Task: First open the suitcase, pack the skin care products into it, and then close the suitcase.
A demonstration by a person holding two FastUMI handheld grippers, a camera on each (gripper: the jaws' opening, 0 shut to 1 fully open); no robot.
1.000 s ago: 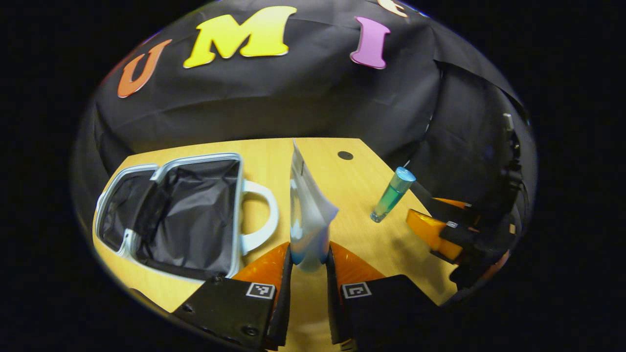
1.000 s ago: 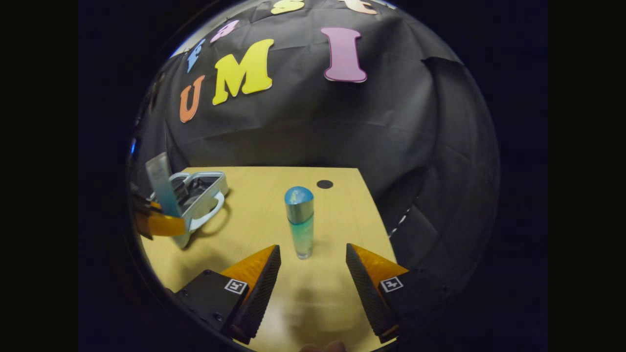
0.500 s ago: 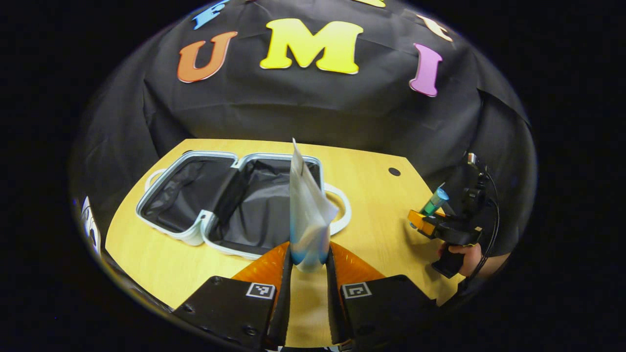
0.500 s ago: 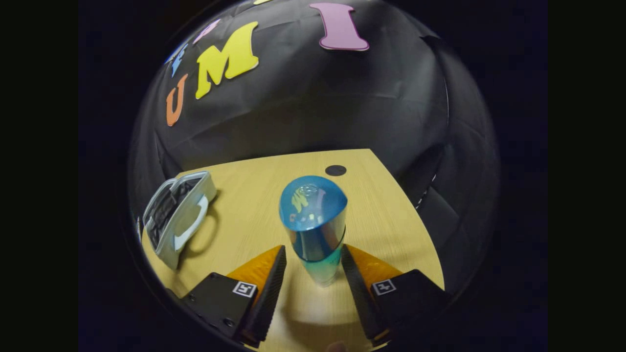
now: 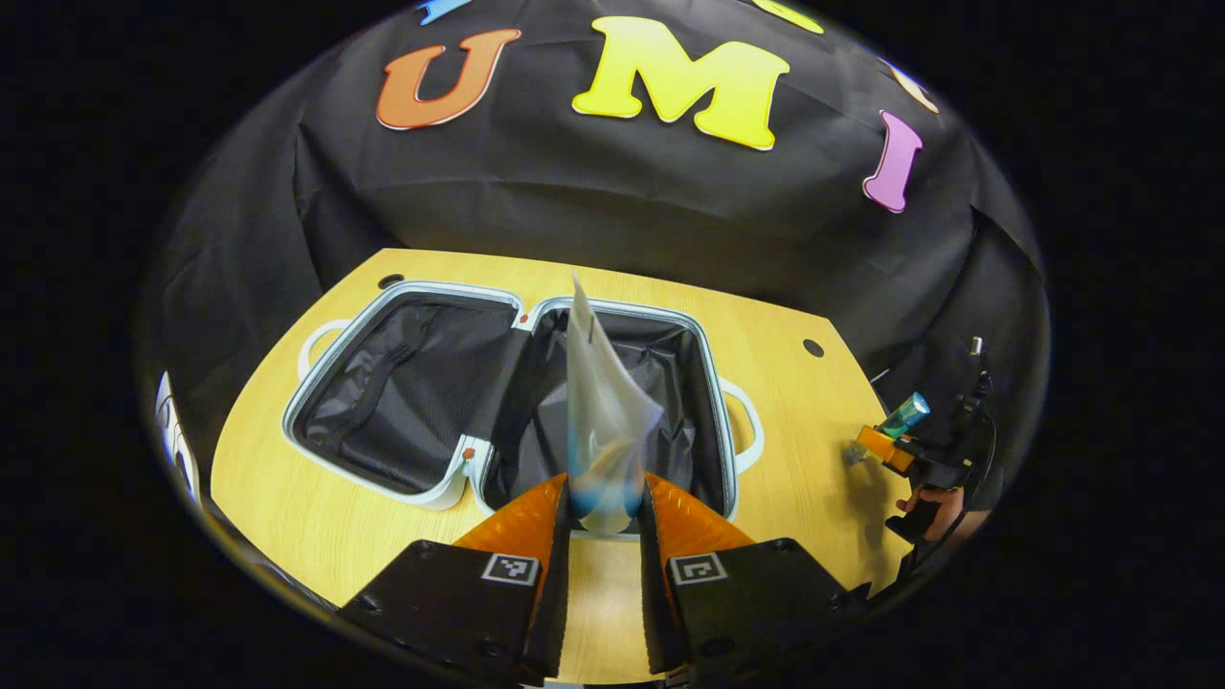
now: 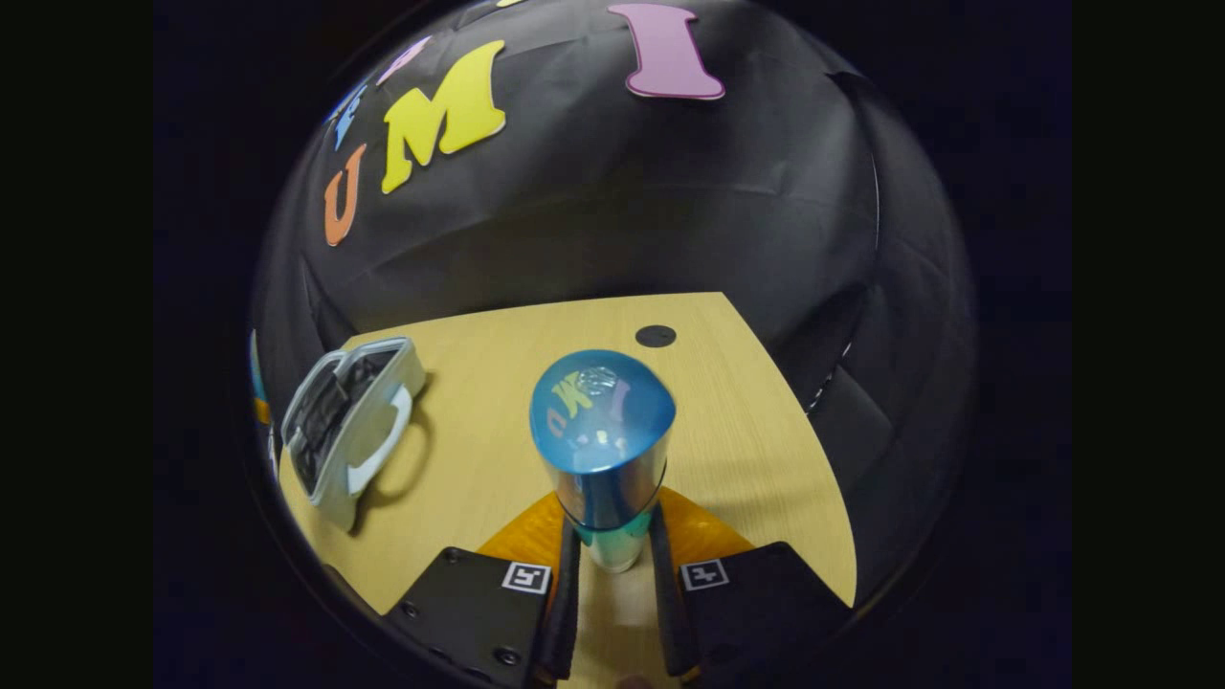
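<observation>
Both grippers loaded; suitcase [image 5: 402, 402] lies open on the wooden table [image 5: 278, 488].

A pale sachet [image 5: 598, 411] is pinched upright between the nearly closed fingers of the left gripper [image 5: 603, 522], held over the suitcase's right half. A blue-capped bottle [image 6: 601, 450] is clamped between the fingers of the right gripper [image 6: 612, 565], over the table well apart from the suitcase [image 6: 345, 426].

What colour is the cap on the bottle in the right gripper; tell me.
Glossy blue cap, clearest in the right gripper view.
</observation>
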